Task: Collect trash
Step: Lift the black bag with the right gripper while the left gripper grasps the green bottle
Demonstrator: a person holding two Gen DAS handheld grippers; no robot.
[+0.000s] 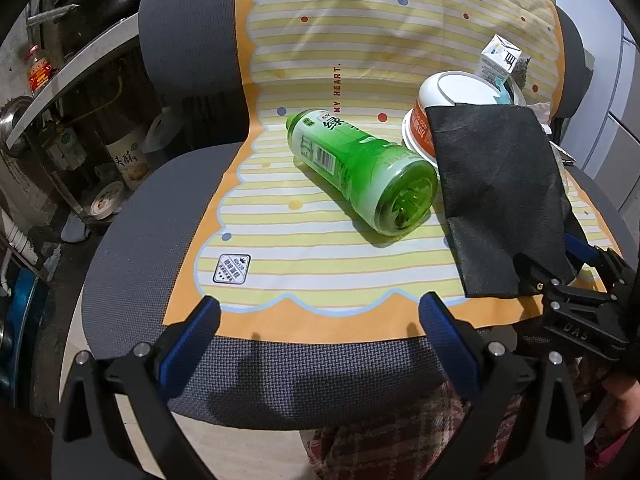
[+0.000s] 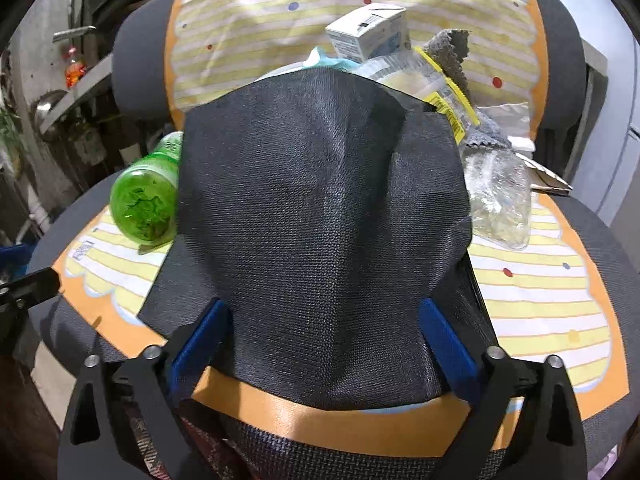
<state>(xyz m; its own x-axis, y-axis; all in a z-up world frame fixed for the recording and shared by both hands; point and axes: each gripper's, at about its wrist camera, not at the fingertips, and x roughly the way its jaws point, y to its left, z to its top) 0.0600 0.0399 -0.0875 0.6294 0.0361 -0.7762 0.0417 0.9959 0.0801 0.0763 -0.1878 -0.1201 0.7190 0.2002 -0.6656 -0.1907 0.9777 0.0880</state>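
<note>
Left wrist view shows the green plastic bottle (image 1: 360,170) and white paper bowl (image 1: 436,108) uncollected beside the black fabric bag (image 1: 500,196), left gripper (image 1: 320,312) released and empty, right gripper (image 2: 324,316) spread around the bag without clamping it

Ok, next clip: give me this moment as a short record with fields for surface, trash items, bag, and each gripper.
surface: office chair seat covered by a striped paper sheet
trash items: green bottle lying on its side; upturned paper bowl; small carton; crumpled clear plastic
bag: dark fabric bag, lying beside the bottle
left gripper: open, empty, at the seat's front edge
right gripper: fingers spread on either side of the bag's near end, not closed
</note>
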